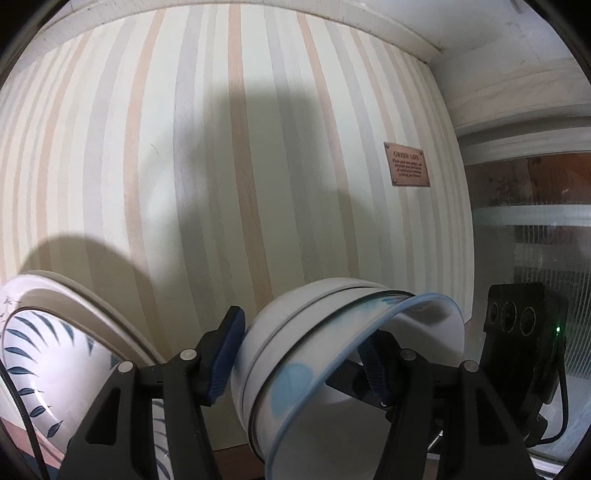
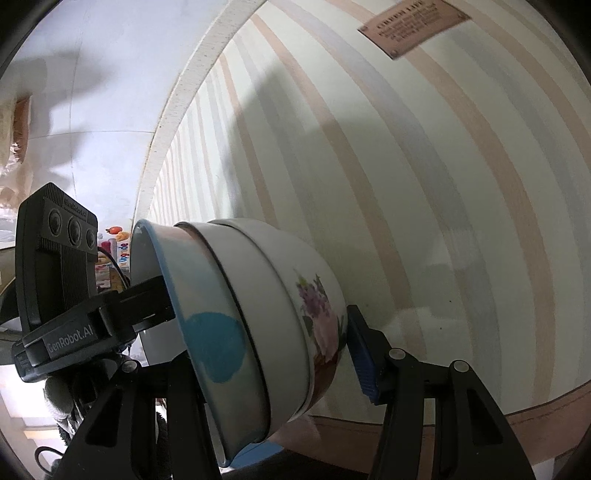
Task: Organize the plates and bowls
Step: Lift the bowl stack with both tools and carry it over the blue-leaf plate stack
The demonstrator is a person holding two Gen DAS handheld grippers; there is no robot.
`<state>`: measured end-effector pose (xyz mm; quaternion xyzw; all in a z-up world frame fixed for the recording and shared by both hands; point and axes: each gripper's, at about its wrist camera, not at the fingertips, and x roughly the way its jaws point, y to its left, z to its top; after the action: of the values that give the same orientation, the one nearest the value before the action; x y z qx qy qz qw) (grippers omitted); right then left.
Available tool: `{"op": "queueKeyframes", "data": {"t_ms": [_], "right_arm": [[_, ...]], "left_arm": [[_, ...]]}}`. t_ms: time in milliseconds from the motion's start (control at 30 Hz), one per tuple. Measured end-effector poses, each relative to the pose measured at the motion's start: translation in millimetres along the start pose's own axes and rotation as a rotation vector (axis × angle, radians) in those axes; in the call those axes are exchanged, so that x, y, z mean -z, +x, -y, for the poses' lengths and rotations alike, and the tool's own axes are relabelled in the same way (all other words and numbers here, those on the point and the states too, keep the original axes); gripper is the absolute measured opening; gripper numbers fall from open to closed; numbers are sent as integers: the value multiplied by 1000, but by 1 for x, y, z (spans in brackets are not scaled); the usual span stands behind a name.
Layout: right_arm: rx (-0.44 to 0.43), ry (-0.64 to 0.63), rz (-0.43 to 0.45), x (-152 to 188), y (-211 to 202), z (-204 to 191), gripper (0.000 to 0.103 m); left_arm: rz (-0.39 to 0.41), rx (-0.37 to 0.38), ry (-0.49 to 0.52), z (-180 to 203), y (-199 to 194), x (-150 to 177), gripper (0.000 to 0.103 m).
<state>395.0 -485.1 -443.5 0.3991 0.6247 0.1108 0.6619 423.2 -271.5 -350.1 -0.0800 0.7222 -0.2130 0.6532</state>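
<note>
A cloth [image 1: 258,166] with long stripes of cream, grey and pale peach covers the table. Its near edge ends in a brown border, seen in the right wrist view. At the far side a white board [image 1: 369,22] runs along the cloth's edge. A small brown label [image 1: 408,164] with dark print lies flat on the stripes, towards the right. At the near left a plate [image 1: 48,332] with dark blue leaves sits in a wider white plate [image 1: 92,291], which lies on the cloth. Broad grey shadows fall across the middle. Whether the tilted bowls [image 1: 266,350] touch the cloth cannot be told.
</note>
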Motion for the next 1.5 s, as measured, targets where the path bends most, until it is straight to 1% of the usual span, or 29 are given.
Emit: {"op": "queueKeyframes", "data": {"t_ms": [167,333,533,733,933,1100,1267,1500], "right_arm": [[-7,-27,-7,-2,-5,-20,56],[-16,-74,-35,-2,-3,-50,56],[-21,-146,-98,2,16,-92,56],[-18,-229,-195,12,54,-133,56],[-6,-304,-293,25,96,-162,56],[11,-337,-342,32,121,-171,56],[38,-361,-366,37,143,-179,56],[74,-365,-367,35,153,-182,56]], "left_arm": [[35,-4,-10,-3,-24,1,57],[79,-15,-39,-18,-51,9,57],[123,-31,-108,-51,-79,23,57],[171,-38,-234,-103,-99,43,57],[200,-38,-348,-145,-104,63,57],[210,-29,-423,-175,-102,75,57],[210,-13,-453,-190,-96,76,57],[201,6,-461,-194,-89,75,57]]}}
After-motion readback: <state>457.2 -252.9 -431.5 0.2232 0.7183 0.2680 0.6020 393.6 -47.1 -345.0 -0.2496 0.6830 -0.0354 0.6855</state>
